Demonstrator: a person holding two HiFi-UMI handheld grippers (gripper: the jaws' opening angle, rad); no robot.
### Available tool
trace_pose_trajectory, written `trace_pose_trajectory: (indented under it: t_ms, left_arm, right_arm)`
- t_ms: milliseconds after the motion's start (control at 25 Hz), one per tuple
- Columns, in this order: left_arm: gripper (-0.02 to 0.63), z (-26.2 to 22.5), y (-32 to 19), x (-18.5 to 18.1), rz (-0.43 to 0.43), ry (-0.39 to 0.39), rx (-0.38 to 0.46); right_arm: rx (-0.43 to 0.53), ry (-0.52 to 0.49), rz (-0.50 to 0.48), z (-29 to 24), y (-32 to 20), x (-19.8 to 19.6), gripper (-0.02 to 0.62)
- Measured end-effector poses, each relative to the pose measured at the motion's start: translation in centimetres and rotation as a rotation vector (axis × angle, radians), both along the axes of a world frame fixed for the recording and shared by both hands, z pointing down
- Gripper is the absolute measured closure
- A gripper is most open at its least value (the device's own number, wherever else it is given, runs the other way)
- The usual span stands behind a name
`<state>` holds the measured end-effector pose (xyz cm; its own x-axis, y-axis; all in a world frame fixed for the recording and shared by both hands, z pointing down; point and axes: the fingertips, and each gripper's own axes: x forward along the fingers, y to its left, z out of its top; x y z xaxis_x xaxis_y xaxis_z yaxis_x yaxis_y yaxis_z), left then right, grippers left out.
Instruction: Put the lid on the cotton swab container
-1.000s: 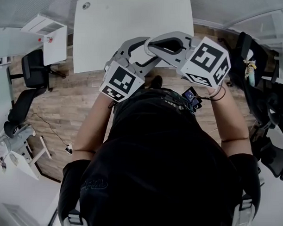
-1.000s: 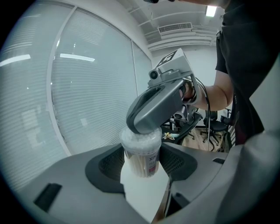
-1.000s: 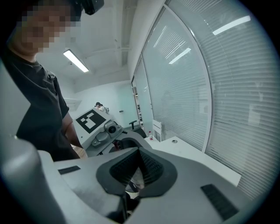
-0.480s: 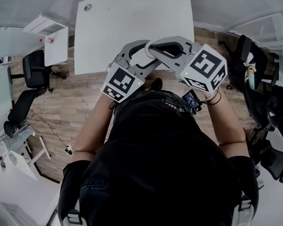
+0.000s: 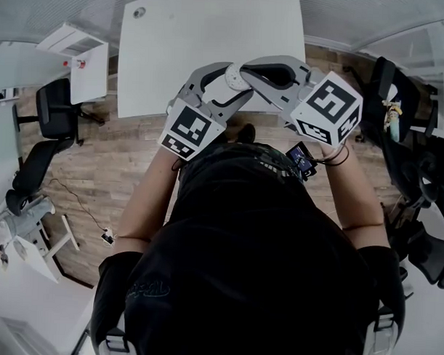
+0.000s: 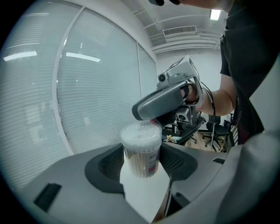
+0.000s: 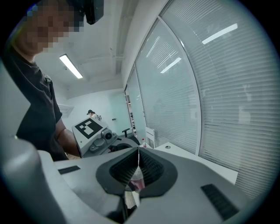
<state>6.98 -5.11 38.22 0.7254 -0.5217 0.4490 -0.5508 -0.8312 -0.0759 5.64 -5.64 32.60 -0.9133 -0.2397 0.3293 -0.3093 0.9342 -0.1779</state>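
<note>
**A:** Left gripper view: what's the left gripper [image 6: 141, 165] got?

**B:** Clamped on the clear, round plastic cotton swab container [image 6: 141, 153]. It's upright btwn the pads, packed w/ white-tipped swabs, pink print on the side.

**A:** Lid?

**B:** The top band is clear & a bit wider than the body, so it reads as the clear plastic lid [image 6: 141, 133] sitting on it. Fully seated or not, can't tell.

**A:** Right gripper?

**B:** Right gripper [image 7: 138, 158] has its jaws together. A small translucent, pink-tinged bit shows at the slit below them; can't tell what it is.

**A:** Where's it vs the container?

**B:** In the left gripper view its grey nose is right at the lid, on the far-right side. Touching or just beside, can't tell.

**A:** Head view?

**B:** Both grippers are up in the air in front of the person's black shirt [image 5: 264, 233], seen against the near edge of the white rectangular table [image 5: 212, 34]. The container's round whitish top shows btwn the left jaws, and the right gripper comes in from the right to meet it. There's a wooden plank floor [image 5: 128, 162] below and a black office chair [image 5: 53, 109] on the far left.
</note>
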Motion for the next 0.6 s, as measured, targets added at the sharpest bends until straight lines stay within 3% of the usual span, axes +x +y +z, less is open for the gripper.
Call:
trace_pose_trajectory:
  t_ms: [600]
  left_arm:
    - [0.344,0.5,-0.7,-3.1,-0.076,0.000,0.009]
  right_arm:
    - [-0.019,-0.013,0.130,3.4,-1.2,1.1,0.571]
